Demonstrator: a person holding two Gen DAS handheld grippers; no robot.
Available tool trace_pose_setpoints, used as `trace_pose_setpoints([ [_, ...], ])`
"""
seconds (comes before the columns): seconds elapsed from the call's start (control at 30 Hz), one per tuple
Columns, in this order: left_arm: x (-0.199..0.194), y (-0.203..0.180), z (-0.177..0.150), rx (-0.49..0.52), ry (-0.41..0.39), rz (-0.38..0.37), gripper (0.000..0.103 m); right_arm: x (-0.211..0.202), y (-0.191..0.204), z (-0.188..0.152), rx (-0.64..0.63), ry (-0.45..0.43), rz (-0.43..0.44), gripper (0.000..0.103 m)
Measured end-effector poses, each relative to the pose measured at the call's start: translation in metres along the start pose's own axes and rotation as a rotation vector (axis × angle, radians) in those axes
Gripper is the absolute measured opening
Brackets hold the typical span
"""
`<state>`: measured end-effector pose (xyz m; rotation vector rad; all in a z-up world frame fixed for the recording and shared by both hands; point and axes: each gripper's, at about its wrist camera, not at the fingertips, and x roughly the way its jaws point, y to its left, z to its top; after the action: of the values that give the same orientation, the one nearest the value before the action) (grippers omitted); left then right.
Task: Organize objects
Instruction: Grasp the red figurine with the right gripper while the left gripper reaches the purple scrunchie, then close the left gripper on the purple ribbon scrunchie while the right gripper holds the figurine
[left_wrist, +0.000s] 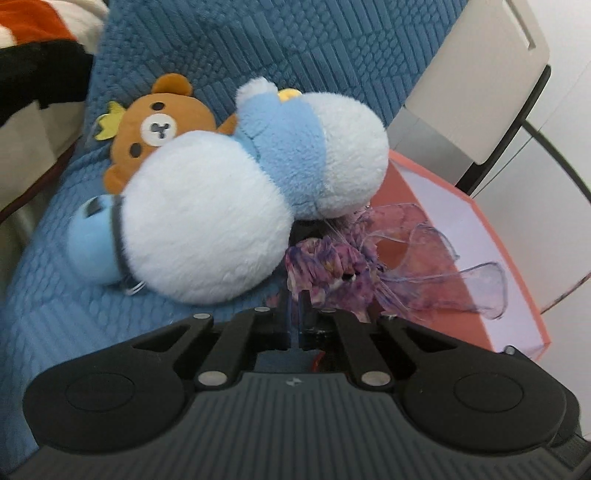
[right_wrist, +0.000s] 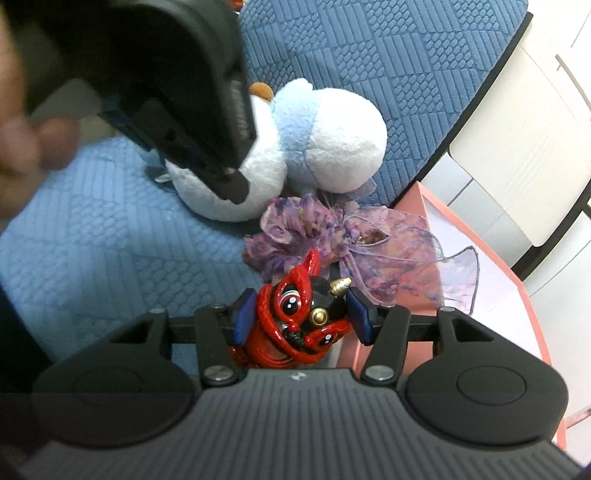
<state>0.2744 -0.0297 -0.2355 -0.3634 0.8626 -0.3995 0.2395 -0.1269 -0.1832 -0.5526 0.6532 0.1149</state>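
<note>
My left gripper (left_wrist: 293, 317) is shut on a purple flowery fabric bow with sheer ribbon (left_wrist: 332, 266), held over the edge of a pink box (left_wrist: 517, 266). The bow also shows in the right wrist view (right_wrist: 314, 229). A white and light-blue plush (left_wrist: 236, 192) lies on the blue quilted cover just beyond, with a brown bear plush (left_wrist: 155, 125) behind it. My right gripper (right_wrist: 301, 314) is shut on a red and black figurine (right_wrist: 299, 317) with gold horns. The left gripper's body (right_wrist: 177, 92) hangs over the white plush (right_wrist: 332, 136) in the right wrist view.
The blue quilted cover (left_wrist: 258, 44) covers the seat. The pink box (right_wrist: 498, 266) with a white inside sits at the right edge. A white chair with a black frame (left_wrist: 491, 92) stands behind it. An orange, black and white cloth (left_wrist: 33, 55) lies at the far left.
</note>
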Motion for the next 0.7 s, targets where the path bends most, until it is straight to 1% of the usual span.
trace_pose_setpoints([
  [0.13,-0.022,0.006,-0.008,-0.031,-0.016,0.006,0.004,-0.014,-0.001,0.002,0.046,-0.01,0.047,0.056],
  [0.23,-0.032,0.009,-0.009,-0.041,-0.036,0.009,0.004,-0.018,0.003,-0.001,0.044,-0.008,0.057,0.056],
  [0.33,-0.027,0.009,-0.006,-0.047,-0.037,-0.022,0.004,-0.022,0.008,-0.004,0.039,0.003,0.075,0.056],
  [0.43,-0.013,0.008,-0.002,-0.052,-0.007,-0.055,0.006,-0.023,0.009,-0.006,0.022,0.009,0.067,0.056],
  [0.5,0.0,0.006,0.002,-0.052,0.027,-0.069,0.017,-0.025,0.007,-0.009,0.021,0.011,0.058,0.056],
  [0.57,0.012,0.004,0.004,-0.045,0.053,-0.07,0.044,-0.024,0.004,-0.011,0.035,0.019,0.064,0.056],
  [0.6,0.019,0.002,0.004,-0.039,0.057,-0.065,0.048,-0.024,0.003,-0.012,0.038,0.024,0.065,0.056],
  [0.7,0.037,-0.002,0.006,-0.011,0.071,-0.057,0.049,-0.021,0.001,-0.015,0.041,0.032,0.061,0.056],
])
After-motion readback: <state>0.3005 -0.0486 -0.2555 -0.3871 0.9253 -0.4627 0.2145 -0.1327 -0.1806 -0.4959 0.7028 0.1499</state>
